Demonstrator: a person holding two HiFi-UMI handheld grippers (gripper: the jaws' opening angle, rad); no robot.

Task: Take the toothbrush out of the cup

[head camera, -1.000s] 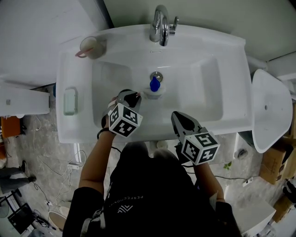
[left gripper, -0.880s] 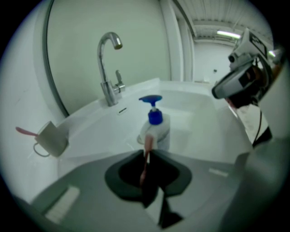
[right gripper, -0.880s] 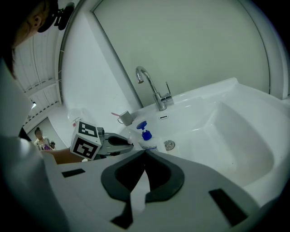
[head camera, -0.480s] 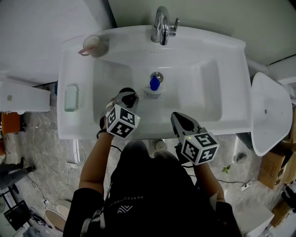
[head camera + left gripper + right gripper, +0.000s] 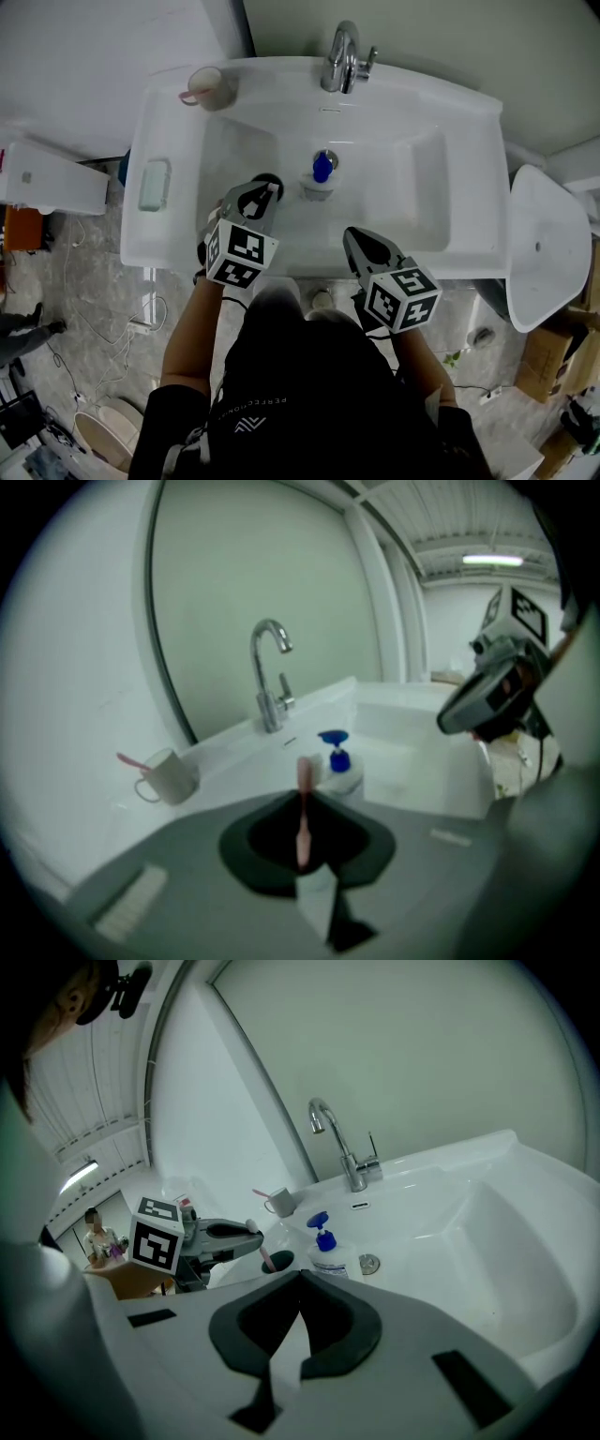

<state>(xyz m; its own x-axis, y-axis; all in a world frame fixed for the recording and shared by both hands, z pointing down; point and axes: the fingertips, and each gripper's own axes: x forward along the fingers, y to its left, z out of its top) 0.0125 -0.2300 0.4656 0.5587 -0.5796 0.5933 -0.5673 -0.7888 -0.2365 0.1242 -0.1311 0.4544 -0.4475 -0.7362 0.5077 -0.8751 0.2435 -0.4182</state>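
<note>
The pink toothbrush [image 5: 303,810] stands upright in the dark cup [image 5: 277,1261] in the basin of the sink [image 5: 450,178]. It is now pinched between the jaws of the left gripper [image 5: 265,194], which stood wider a second ago. The right gripper [image 5: 352,239], jaws together and empty, hovers unmoved over the front rim, near the blue-topped soap bottle [image 5: 322,174].

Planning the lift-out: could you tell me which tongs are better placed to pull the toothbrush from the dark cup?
Left. The left tongs are shut on the pink toothbrush standing in the dark cup; the right tongs are shut, empty, and apart.
</note>
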